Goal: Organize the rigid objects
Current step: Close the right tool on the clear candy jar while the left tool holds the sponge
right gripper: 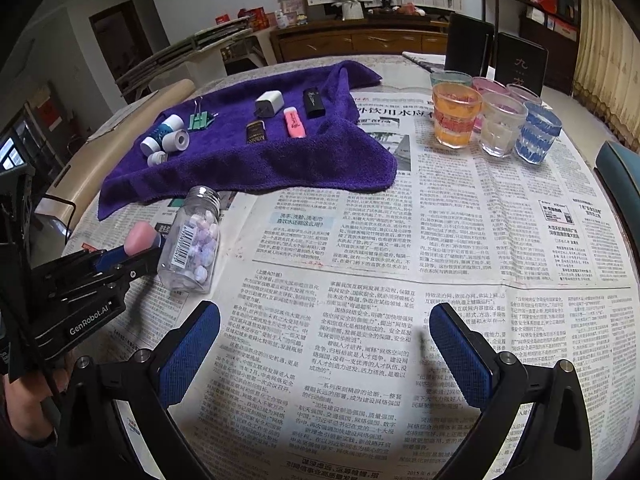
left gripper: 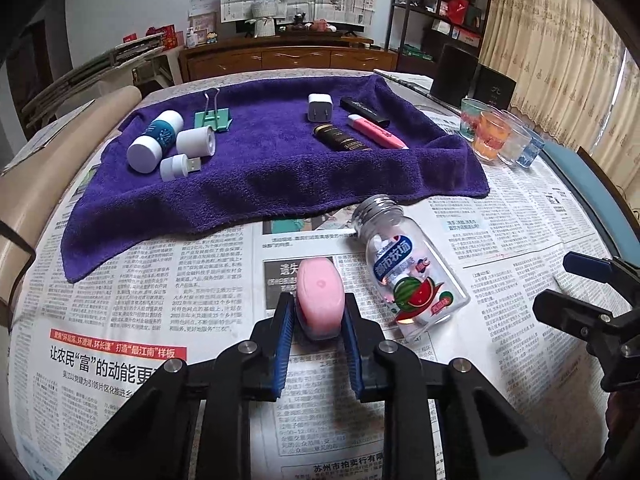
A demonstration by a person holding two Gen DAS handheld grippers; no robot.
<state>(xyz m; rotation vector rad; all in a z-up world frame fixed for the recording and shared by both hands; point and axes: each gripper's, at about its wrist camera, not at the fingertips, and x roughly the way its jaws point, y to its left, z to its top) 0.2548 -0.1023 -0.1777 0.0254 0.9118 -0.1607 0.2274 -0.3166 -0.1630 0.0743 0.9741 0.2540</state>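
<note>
My left gripper (left gripper: 316, 308) is shut on a pink oval object (left gripper: 320, 298), held just above the newspaper; the right wrist view shows that pink object (right gripper: 140, 237) between the blue pads. A clear candy bottle (left gripper: 408, 268) with a silver cap lies on its side just right of it (right gripper: 192, 240). My right gripper (right gripper: 324, 328) stands wide open over bare newspaper, holding nothing. On the purple towel (left gripper: 272, 176) lie white cylinders, a USB light, a green binder clip (left gripper: 212, 118) at left, and a white charger (left gripper: 319, 106), pink highlighter (left gripper: 376, 132) and dark items at right.
Several coloured glasses (right gripper: 492, 124) stand at the far right of the newspaper-covered round table (right gripper: 440, 240). Two dark boxes (right gripper: 496, 56) stand behind them. A chair back (right gripper: 624, 176) sits at the right edge. Cabinet and shelves line the far wall.
</note>
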